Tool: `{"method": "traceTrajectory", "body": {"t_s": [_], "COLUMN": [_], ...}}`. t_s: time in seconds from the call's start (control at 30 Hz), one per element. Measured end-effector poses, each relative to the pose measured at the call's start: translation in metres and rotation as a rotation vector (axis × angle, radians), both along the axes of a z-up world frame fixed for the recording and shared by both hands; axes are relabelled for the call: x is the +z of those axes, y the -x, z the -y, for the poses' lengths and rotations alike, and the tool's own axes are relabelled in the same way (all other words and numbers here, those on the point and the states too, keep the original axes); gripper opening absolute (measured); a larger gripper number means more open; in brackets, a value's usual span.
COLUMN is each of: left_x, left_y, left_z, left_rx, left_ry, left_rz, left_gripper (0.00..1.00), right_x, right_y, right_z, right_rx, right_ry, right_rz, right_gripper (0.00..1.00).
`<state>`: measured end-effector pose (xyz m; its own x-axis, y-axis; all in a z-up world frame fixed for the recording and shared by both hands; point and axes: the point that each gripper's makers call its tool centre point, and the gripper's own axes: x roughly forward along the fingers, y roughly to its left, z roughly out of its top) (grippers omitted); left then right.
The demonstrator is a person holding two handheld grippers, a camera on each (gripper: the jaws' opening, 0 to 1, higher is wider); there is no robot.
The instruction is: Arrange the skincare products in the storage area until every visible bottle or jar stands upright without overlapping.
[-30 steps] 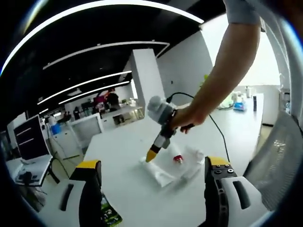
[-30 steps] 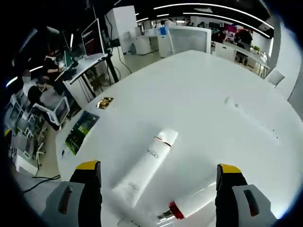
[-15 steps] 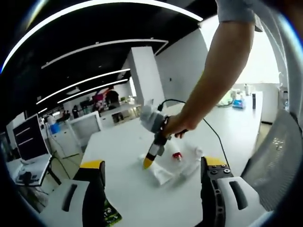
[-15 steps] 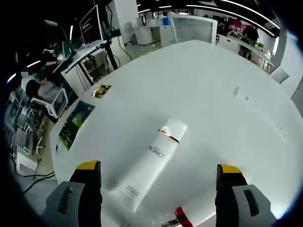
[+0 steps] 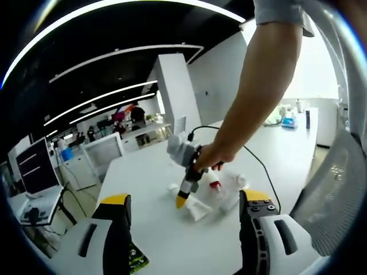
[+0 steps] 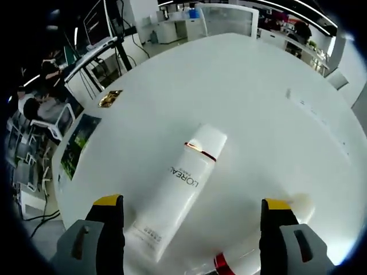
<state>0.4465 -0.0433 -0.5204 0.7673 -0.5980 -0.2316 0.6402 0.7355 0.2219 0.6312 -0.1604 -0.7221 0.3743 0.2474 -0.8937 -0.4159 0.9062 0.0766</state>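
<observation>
A white L'Oreal tube [image 6: 179, 186] with a thin red band at its cap lies flat on the white table [image 6: 258, 86]. My right gripper [image 6: 192, 203] hovers just above it, open, with the tube between and ahead of the jaws. A second tube with a red collar [image 6: 221, 264] lies at the lower edge, and a white item [image 6: 302, 204] rests to the right. In the left gripper view, a hand holds the right gripper [image 5: 182, 199] pointing down at the white tubes [image 5: 198, 209] and the red-collared tube [image 5: 215, 184]. My left gripper [image 5: 183, 198] is open, held back from them.
A green leaflet [image 6: 77, 146] and a small gold packet [image 6: 109, 98] lie near the table's left edge. Desks, monitors and chairs stand beyond that edge. A black cable [image 5: 261, 157] trails across the table behind the hand. A grey chair back [image 5: 330, 189] rises at the right.
The right gripper has dropped closer to the L'Oreal tube, which now looks larger between its jaws. In the left gripper view the hand moved down and slightly left. Both grippers stay open.
</observation>
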Motion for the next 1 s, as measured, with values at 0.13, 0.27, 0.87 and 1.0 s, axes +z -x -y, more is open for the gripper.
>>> {"method": "traceTrajectory", "body": {"t_s": [0.13, 0.27, 0.87, 1.0], "left_x": [-0.001, -0.003, -0.004, -0.005], "left_y": [0.000, 0.000, 0.001, 0.003], "left_z": [0.000, 0.000, 0.001, 0.003], "left_rx": [-0.003, -0.003, -0.010, -0.018], "left_ry": [-0.006, -0.012, -0.022, -0.027], "left_rz": [-0.004, -0.009, -0.013, -0.013], "left_gripper": [0.74, 0.72, 0.70, 0.69], "right_x": [-0.003, -0.008, -0.014, -0.014], "right_y": [-0.002, -0.001, -0.003, -0.003], "right_z": [-0.002, -0.004, -0.001, -0.003], "right_rx": [0.007, 0.012, 0.058, 0.079], "right_ry": [0.010, 0.015, 0.079, 0.095], "right_rz": [-0.005, -0.013, -0.007, -0.016], "right_gripper": [0.94, 0.92, 0.89, 0.85]}}
